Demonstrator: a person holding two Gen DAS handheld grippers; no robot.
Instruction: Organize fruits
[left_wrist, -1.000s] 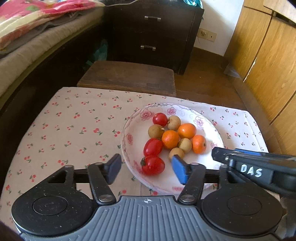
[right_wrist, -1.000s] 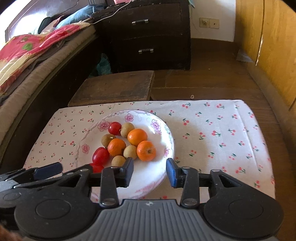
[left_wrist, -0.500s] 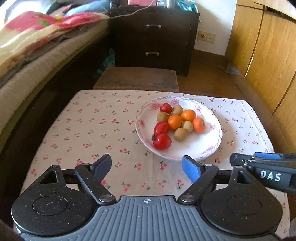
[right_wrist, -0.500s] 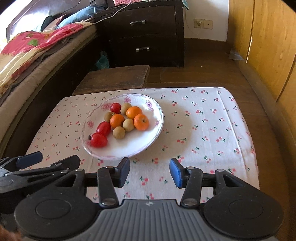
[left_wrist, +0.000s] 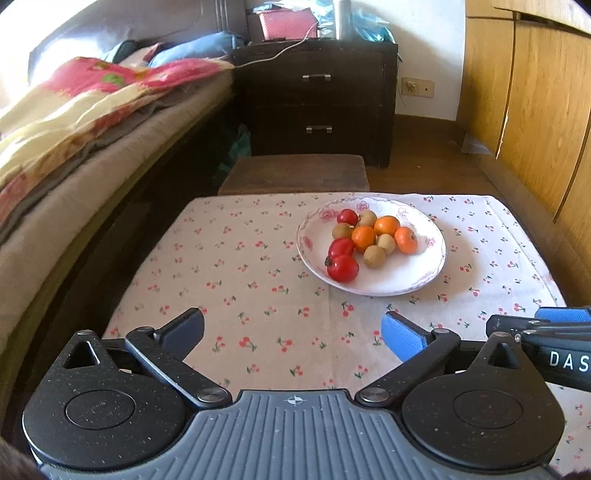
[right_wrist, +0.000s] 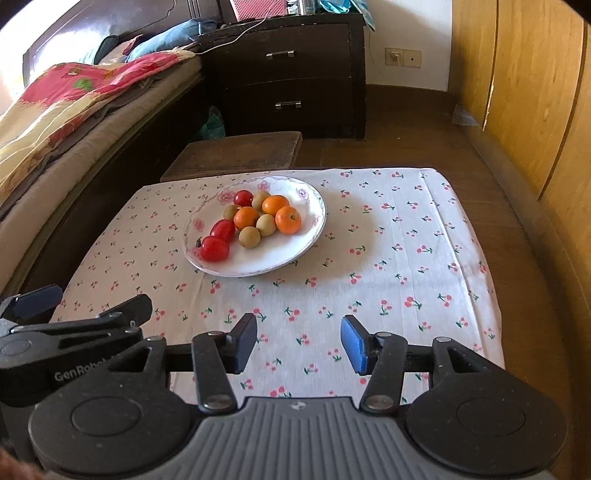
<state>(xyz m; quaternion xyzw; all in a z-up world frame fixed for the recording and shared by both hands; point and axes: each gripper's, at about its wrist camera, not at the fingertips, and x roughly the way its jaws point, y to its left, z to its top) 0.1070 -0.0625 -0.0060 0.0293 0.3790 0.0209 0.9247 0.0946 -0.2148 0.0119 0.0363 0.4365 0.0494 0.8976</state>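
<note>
One table: cherry-print cloth (right_wrist: 388, 258) covers it.
Plate (right_wrist: 280, 254): white, floral rim, on the cloth's far left part.
Fruits (right_wrist: 255, 223): three red, three orange, four small tan ones, clustered on the plate.
Left gripper (left_wrist: 291, 332): jaws wide apart, empty, well short of the plate.
Right gripper (right_wrist: 298, 341): jaws apart, empty.

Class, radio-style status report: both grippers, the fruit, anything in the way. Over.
Left gripper open, empty; right gripper open, empty. All fruit on the plate: tomatoes, oranges, brown fruits. Nothing blocking on the tablecloth.
</note>
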